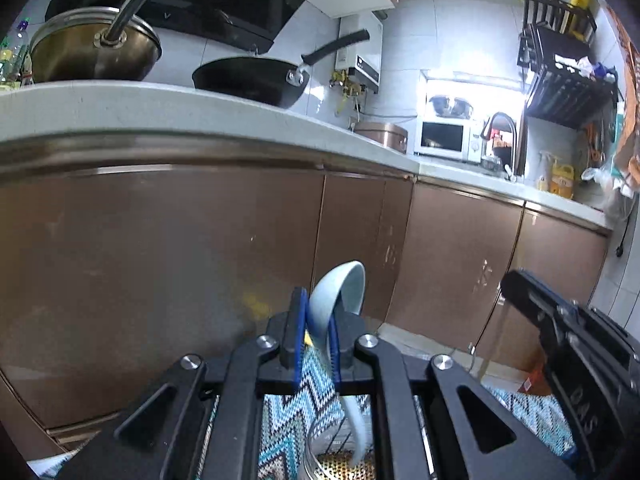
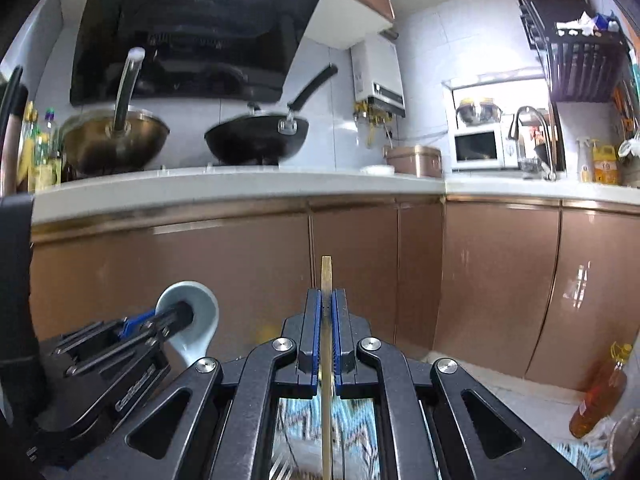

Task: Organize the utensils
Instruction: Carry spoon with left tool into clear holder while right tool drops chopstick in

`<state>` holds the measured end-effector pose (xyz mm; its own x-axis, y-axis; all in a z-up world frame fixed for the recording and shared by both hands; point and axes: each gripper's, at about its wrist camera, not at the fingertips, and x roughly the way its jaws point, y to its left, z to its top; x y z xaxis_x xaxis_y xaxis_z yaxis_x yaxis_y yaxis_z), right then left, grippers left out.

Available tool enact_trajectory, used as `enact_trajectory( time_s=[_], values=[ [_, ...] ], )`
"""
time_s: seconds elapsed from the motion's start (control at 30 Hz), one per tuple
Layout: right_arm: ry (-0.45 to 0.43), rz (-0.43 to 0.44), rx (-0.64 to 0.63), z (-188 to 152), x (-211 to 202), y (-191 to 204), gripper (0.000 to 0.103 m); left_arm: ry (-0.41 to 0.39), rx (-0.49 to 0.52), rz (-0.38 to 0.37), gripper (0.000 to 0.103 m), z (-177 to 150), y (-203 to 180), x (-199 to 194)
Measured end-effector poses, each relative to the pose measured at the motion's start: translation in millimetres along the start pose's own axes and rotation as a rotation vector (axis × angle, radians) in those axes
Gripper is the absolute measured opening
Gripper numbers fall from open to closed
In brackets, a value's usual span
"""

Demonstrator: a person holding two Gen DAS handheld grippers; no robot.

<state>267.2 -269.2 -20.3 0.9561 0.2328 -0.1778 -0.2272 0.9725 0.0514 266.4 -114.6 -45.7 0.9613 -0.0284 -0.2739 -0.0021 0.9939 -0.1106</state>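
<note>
My left gripper [image 1: 318, 316] is shut on a pale blue ceramic spoon [image 1: 340, 284]. The bowl of the spoon sticks up past the blue pads and its handle hangs down toward a glass jar rim [image 1: 320, 466]. In the right wrist view the same spoon [image 2: 202, 304] shows at the lower left, in the left gripper [image 2: 180, 316]. My right gripper [image 2: 327, 304] is shut on a thin wooden chopstick [image 2: 326, 274] that stands upright between the pads. Fork tines [image 2: 280, 462] show below it. The right gripper [image 1: 520, 286] is close beside the left one.
Brown cabinet doors [image 2: 240, 272] and a white countertop [image 2: 200, 188] fill the view ahead. A brass pot [image 2: 116, 140] and a black wok [image 2: 256, 136] sit on the counter. A zigzag mat [image 1: 296, 392] lies below; an oil bottle [image 2: 600, 392] stands on the floor at right.
</note>
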Motion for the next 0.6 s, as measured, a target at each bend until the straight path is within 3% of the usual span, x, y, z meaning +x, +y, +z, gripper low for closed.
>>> enact_trajectory(
  time_s=[0.1, 0.17, 0.23, 0.43, 0.6],
  values=[
    [0.044, -0.011, -0.004, -15.8, -2.3, -2.2, 0.011, 0.037, -0.004, -0.027, 0.018, -8.5, 1.9, 0.2],
    [0.066, -0.013, 0.004, -20.3, -6.6, -3.7, 0.021, 0.046, -0.015, -0.053, 0.034, -6.9, 4.9, -7.0],
    [0.076, -0.015, -0.002, -21.0, -11.2, -1.6, 0.028, 0.049, -0.029, -0.088, 0.043, 0.8, 8.4, -19.4],
    [0.072, -0.015, -0.003, -1.9, -46.4, 6.4, 0.028, 0.030, 0.011, -0.097, 0.045, 33.1, 30.1, -82.4],
    [0.082, -0.008, -0.023, 16.1, -100.6, 12.7, 0.029, 0.064, -0.002, -0.111, 0.045, 49.6, 69.3, -136.7]
  ],
)
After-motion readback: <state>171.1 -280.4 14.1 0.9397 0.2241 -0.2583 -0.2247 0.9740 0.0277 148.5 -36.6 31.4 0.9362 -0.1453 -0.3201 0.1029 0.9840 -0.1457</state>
